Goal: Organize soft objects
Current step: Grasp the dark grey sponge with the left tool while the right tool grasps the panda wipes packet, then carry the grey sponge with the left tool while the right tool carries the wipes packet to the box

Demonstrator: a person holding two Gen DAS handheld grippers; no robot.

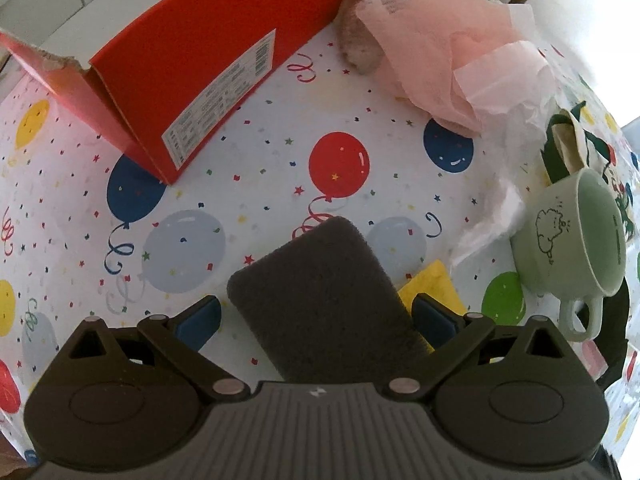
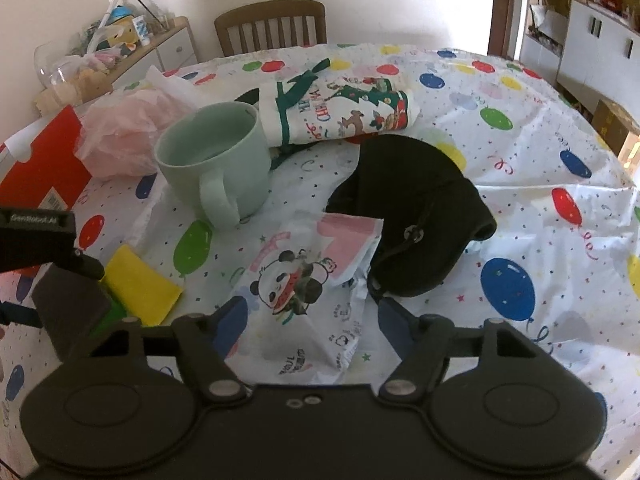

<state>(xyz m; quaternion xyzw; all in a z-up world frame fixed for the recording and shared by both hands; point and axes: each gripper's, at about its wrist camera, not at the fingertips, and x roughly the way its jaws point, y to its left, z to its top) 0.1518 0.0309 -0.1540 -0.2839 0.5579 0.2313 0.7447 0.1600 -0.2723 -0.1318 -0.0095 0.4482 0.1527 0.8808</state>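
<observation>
A dark grey sponge [image 1: 320, 300] lies between the open fingers of my left gripper [image 1: 318, 318], over a yellow sponge [image 1: 430, 284]; neither pad clearly touches it. In the right wrist view the grey sponge [image 2: 70, 308] and yellow sponge [image 2: 140, 286] sit at the left. My right gripper [image 2: 310, 326] is open over a panda-print soft pack [image 2: 304, 284]. A black fabric pouch [image 2: 416, 216], a Christmas-print cloth [image 2: 340, 112] and pink tulle [image 2: 120, 136] lie beyond. A red box [image 1: 192, 64] stands open at the far left, with a plush toy [image 1: 360, 40] beside the pink tulle [image 1: 440, 48].
A pale green mug [image 2: 216, 164] stands between the tulle and the pack; it also shows in the left wrist view [image 1: 576, 240]. The balloon-print tablecloth [image 2: 520, 128] covers the table. A wooden chair [image 2: 272, 24] and a cluttered sideboard [image 2: 120, 44] stand behind.
</observation>
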